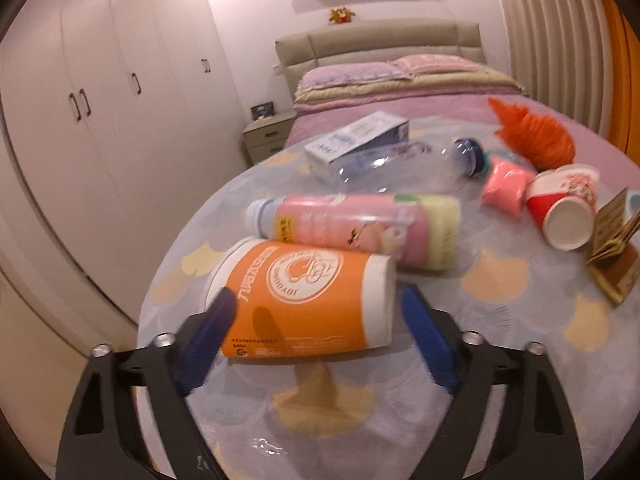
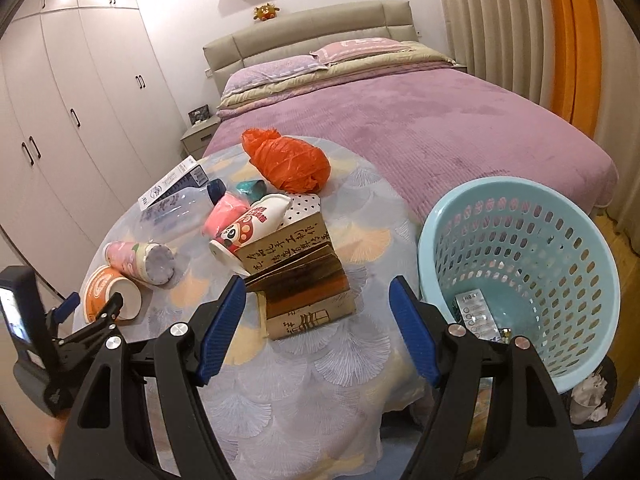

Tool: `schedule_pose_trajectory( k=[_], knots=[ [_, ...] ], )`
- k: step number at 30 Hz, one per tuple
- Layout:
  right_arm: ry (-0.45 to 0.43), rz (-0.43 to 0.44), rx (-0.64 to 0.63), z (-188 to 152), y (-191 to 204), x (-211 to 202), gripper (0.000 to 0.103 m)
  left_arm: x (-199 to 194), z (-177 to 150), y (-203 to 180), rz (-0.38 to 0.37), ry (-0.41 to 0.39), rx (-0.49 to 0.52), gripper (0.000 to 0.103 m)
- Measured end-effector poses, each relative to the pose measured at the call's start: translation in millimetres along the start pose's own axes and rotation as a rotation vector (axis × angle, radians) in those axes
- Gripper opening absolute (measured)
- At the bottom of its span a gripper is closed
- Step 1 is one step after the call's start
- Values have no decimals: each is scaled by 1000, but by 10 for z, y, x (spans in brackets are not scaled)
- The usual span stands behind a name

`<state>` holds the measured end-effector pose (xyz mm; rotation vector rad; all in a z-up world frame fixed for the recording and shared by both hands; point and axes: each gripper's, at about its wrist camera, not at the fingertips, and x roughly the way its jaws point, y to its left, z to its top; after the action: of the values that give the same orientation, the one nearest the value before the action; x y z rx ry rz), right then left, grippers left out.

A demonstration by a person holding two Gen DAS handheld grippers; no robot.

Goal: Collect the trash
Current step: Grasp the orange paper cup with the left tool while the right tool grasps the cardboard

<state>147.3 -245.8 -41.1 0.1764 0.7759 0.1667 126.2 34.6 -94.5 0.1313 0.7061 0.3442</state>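
Both tongs released; left gripper (image 1: 316, 304) straddles the orange cup (image 1: 304, 300) at the table's (image 2: 304, 380) edge; right gripper (image 2: 318, 300) faces the box (image 2: 304, 284).

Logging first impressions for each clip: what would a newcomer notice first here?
Probably the orange cup lying on its side at the near edge of the round table, with the open left tongs straddling it. Next, the crumpled orange bag at the table's far side, and the light blue basket to the right of the table.
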Motion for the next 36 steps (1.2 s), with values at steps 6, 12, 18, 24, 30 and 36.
schedule_pose_trajectory(
  k=[6, 12, 18, 24, 30, 36],
  knots=[
    [6, 10, -18, -1, 51, 39, 70, 29, -100, 295, -59, 26, -52, 64],
    [23, 39, -51, -32, 227, 113, 70, -35, -279, 683, -114, 49, -107, 63],
    [24, 58, -72, -10, 370, 138, 70, -76, -399, 1030, -296, 93, -198, 81],
    [12, 67, -73, 28, 380, 142, 70, 227, -237, 1254, -443, 185, -448, 86],
    [1, 57, -58, 35, 325, 154, 70, 527, -101, 1165, -393, 258, -496, 88],
    [27, 52, -2, 64, 296, 230, 70, 644, 44, 957, -331, 292, -429, 89]
  ],
)
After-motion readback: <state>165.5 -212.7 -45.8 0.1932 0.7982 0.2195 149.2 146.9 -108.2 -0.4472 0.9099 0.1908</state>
